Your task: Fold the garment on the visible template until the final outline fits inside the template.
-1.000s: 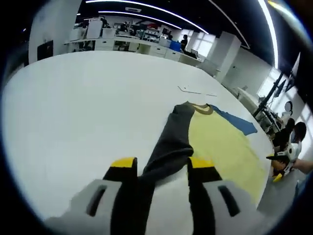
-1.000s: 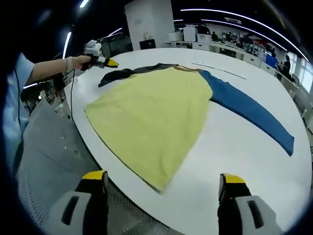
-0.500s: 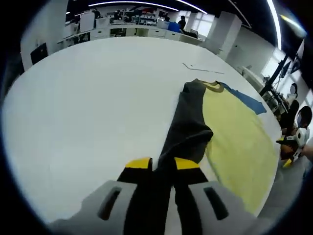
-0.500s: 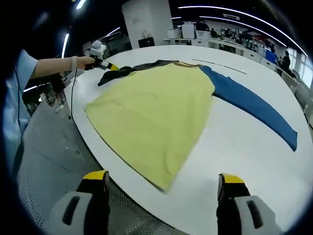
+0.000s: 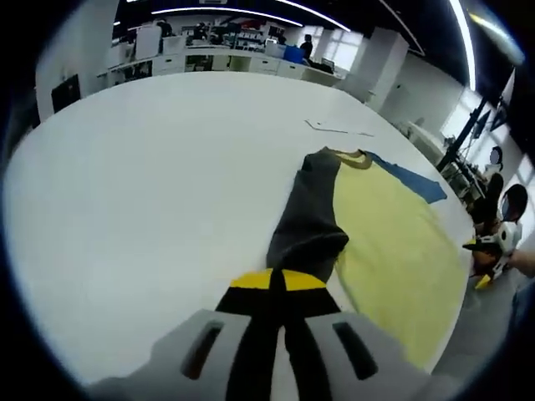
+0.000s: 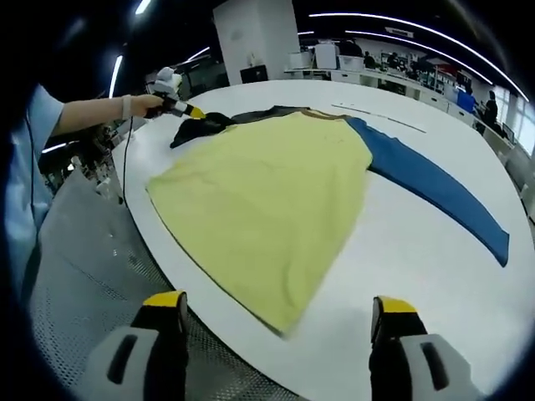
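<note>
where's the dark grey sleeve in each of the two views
Left gripper view: the dark grey sleeve runs from the centre down into the shut left tongs.
Right gripper view: it lies upper left, its end at the left tongs.
Shared landmark: the yellow shirt body beside it.
</note>
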### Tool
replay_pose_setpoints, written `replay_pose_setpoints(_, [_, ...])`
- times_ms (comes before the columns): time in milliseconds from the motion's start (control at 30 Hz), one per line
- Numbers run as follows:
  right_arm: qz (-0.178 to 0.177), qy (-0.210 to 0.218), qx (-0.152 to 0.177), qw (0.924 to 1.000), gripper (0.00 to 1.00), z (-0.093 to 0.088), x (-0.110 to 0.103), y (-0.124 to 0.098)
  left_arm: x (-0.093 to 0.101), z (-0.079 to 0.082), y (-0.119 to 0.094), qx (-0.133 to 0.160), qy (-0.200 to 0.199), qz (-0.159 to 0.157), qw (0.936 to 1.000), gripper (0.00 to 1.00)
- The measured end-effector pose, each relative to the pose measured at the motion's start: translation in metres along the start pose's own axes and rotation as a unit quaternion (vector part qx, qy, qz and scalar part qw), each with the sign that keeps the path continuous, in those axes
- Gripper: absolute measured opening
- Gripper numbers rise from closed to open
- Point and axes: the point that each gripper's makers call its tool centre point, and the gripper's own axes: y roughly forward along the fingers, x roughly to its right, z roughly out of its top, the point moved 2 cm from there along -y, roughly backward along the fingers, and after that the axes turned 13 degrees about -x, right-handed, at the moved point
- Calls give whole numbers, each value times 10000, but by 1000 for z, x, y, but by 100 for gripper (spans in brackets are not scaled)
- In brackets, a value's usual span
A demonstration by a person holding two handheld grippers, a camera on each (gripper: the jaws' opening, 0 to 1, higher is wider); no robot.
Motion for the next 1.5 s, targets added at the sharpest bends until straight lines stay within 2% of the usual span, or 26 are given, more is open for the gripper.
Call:
replay_pose_setpoints(133, [9,-12,-9,10000,91,-2,-1,0,16,11,-12,201,212,-79,9995,0])
replay_pose_setpoints(233, [33,-6,6,10000,91,-2,-2,1,38,19,-22,351,459,-175,9982,0])
replay_pose_setpoints(400, [54,-27,9,10000,90,-2,-5,2,73,22,-23,359,818,-360,9954,0])
replay_pose_setpoints(633, [51,-58,6,10000,90,-3,-6,2,117,11,-3,88,1271,-575,9902,0])
replay_pose_setpoints(733, [39,-35,30,10000,90,-3,-5,1,132,3,10,22,1273,-672,9896,0])
replay_pose_setpoints(800, [35,-28,37,10000,90,-3,-5,1,142,-6,24,-120,1321,-751,9883,1])
replay_pose_setpoints(967, [-28,-83,49,9999,89,-2,-4,0,159,-24,52,-276,1146,-933,9886,0])
replay_pose_setpoints(1133, [-61,-121,78,9999,89,0,-5,1,171,-39,70,-425,1007,-1043,9885,0])
replay_pose_setpoints(1267, [-82,-116,93,9999,88,0,-5,2,170,-43,73,-399,800,-1059,9904,0])
replay_pose_setpoints(1500, [-109,-100,128,9998,88,1,-4,2,165,-40,62,-296,750,-1069,9910,0])
